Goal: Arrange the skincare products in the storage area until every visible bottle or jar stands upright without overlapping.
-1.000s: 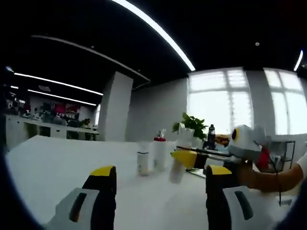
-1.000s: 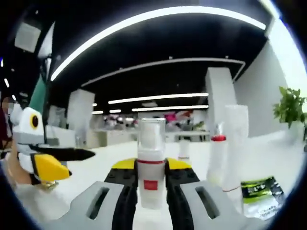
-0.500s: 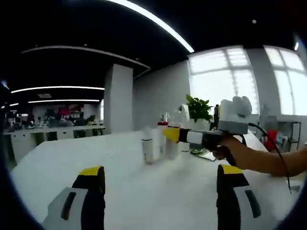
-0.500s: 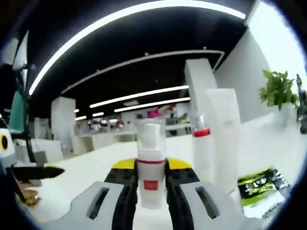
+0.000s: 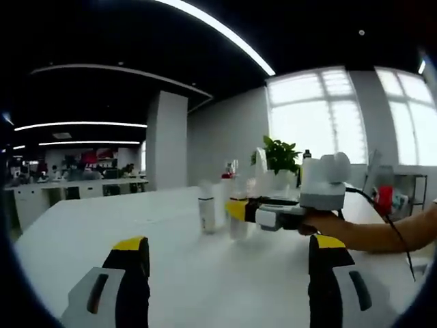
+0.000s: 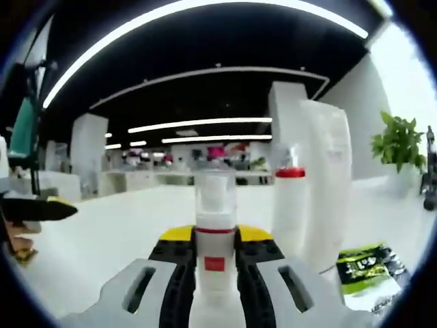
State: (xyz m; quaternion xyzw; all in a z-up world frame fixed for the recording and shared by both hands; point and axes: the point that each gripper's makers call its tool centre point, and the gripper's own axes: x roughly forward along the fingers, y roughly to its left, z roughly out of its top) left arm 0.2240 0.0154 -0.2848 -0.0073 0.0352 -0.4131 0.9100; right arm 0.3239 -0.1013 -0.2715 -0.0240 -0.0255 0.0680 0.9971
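Two yellow-tipped jaws of the right gripper (image 6: pixel 216 256) clamp a white clear-capped pump bottle (image 6: pixel 216 232) upright; the left gripper (image 5: pixel 229 273) gapes, holding nothing.

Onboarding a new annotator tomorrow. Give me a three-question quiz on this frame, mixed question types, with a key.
1. True or false: the right hand-held gripper is shut on a pump bottle that has a clear cap and a red band.

2. Multiple choice: in the right gripper view, what lies flat on the white table at lower right?
A. a green-and-black sachet
B. a blue jar
C. a pair of scissors

3. Fill in: in the left gripper view, the left hand-held gripper has its jaws ____ with nothing between them.

Key:
1. True.
2. A, the green-and-black sachet, beside the tall white tube and the red-capped bottle.
3. Open.
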